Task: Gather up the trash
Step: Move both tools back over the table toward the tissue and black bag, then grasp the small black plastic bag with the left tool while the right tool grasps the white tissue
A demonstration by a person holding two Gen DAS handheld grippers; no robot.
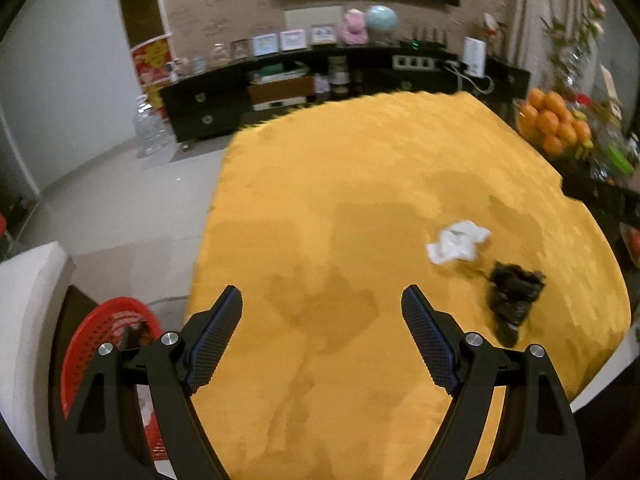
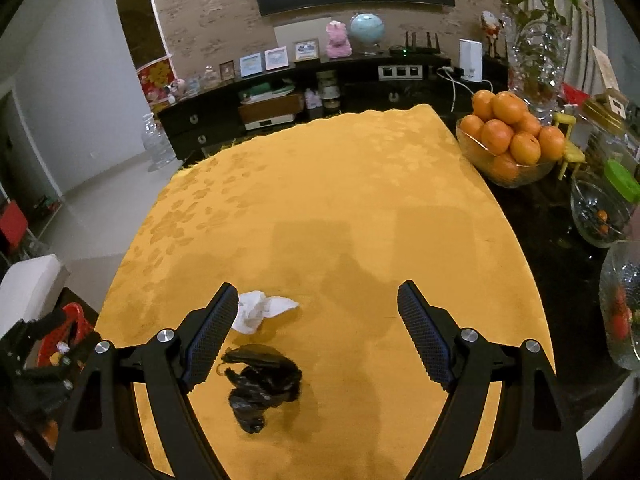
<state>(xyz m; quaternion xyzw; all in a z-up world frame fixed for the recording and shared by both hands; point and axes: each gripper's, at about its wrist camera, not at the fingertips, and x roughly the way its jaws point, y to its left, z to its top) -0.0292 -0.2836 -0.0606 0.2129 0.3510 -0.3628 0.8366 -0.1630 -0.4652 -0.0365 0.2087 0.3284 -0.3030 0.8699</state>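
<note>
A crumpled white tissue (image 1: pixel 457 241) and a crumpled black plastic bag (image 1: pixel 512 295) lie on the yellow tablecloth (image 1: pixel 360 184). My left gripper (image 1: pixel 322 316) is open and empty above the cloth, left of both. In the right wrist view my right gripper (image 2: pixel 318 312) is open and empty, with the black bag (image 2: pixel 262 382) between its fingers, nearer the left one, and the tissue (image 2: pixel 260 309) beside its left fingertip. A red basket (image 1: pixel 108 344) with some trash in it stands off the table's left edge; the left gripper's body covers part of it (image 2: pixel 66 328).
A glass bowl of oranges (image 2: pixel 512 136), glass vases (image 2: pixel 536 52) and glass bowls (image 2: pixel 600 208) stand on the dark table at right. A dark TV cabinet (image 2: pixel 280 100) lines the far wall. A white seat (image 1: pixel 28 300) is at left.
</note>
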